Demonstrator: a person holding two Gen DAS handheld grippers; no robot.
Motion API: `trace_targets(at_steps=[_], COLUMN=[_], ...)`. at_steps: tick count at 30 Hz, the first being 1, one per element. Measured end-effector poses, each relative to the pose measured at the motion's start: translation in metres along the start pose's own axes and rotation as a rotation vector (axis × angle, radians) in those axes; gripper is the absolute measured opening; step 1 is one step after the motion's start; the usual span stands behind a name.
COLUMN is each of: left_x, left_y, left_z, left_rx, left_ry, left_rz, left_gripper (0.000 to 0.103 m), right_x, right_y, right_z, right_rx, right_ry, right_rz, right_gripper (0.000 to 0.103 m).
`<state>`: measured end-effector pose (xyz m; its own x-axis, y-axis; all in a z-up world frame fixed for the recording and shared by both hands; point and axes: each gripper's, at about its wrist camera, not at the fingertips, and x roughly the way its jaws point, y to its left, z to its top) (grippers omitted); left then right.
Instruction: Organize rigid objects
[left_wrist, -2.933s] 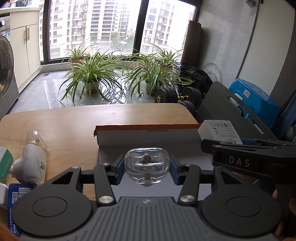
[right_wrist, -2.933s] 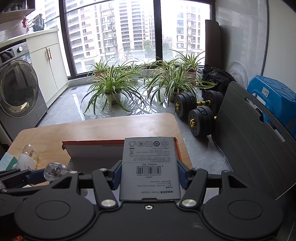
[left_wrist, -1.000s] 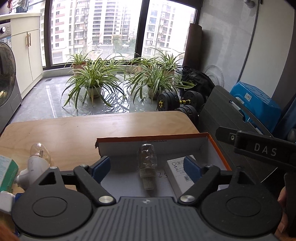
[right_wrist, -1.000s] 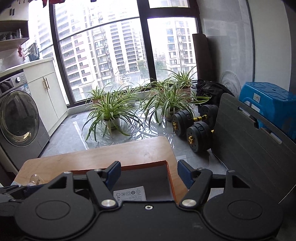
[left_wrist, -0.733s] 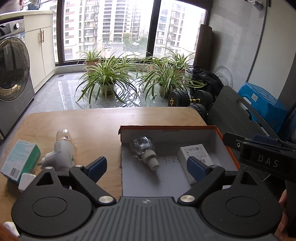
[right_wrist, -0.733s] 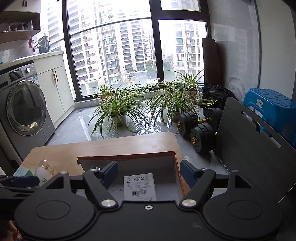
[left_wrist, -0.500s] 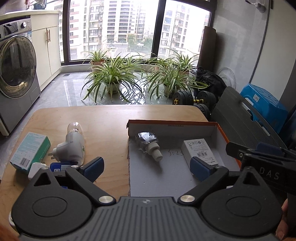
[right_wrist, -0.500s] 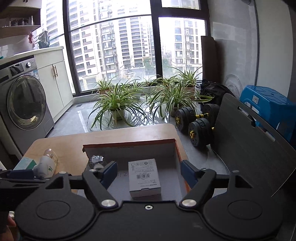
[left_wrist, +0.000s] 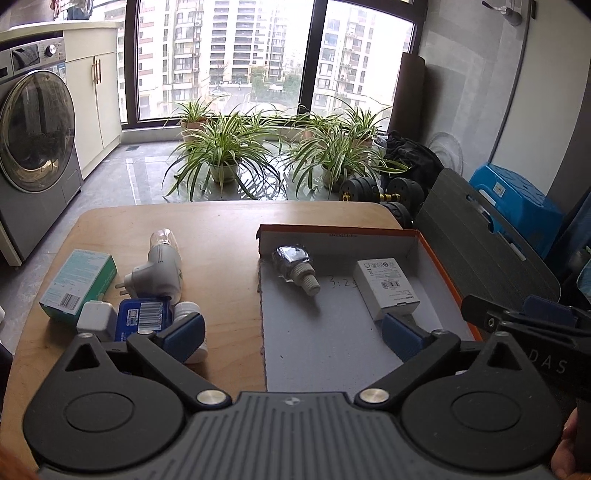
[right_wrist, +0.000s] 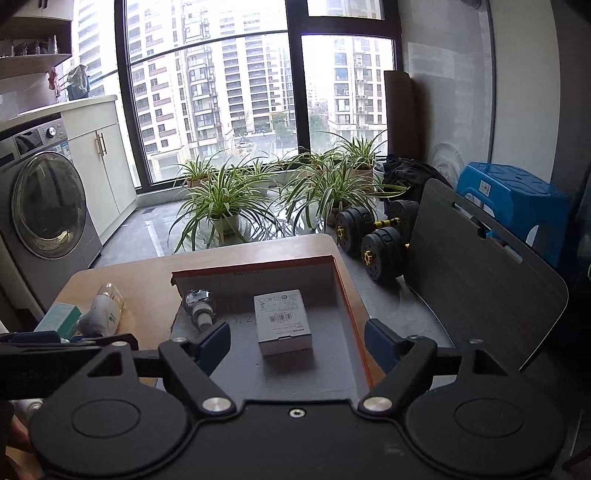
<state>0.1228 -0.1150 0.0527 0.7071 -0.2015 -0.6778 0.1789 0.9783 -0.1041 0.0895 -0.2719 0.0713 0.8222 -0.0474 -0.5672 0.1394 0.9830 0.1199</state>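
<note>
left gripper (left_wrist: 293, 334): spread wide, holding nothing, above box's near edge | right gripper (right_wrist: 297, 341): spread wide, empty | box (left_wrist: 439, 260): on table (left_wrist: 221, 229), right side | bottle (left_wrist: 295, 267): lying in box's far-left corner | white carton (left_wrist: 386, 288): flat in box, right of bottle, apart | plug-in device (left_wrist: 159, 267), green carton (left_wrist: 79, 282), blue packet (left_wrist: 142, 317): clustered on table left of box
</note>
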Motion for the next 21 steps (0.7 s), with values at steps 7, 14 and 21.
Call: trace_targets(at_steps=[7,14,21], left_x=[-0.011,-0.017,-0.024], left_y=[0.014,0.028,0.040], left_z=[-0.017,-0.028,-0.038], left_rx=[-0.023,-0.032,-0.016], left_ry=[0.006,0.025,0.028], left_rz=[0.011,0.014,0.054], left_gripper=[0.103,0.103,0.103], right_x=[-0.011,-0.015,-0.014], right_y=[0.009,0.025,0.043], right_z=[-0.014,-0.026,-0.037], right_rx=[0.009,-0.001,-0.017], right_ry=[0.010,0.029,0.053], right_rz=[0.009,0.010,0.028], right_gripper=[0.097,0.097,0.097])
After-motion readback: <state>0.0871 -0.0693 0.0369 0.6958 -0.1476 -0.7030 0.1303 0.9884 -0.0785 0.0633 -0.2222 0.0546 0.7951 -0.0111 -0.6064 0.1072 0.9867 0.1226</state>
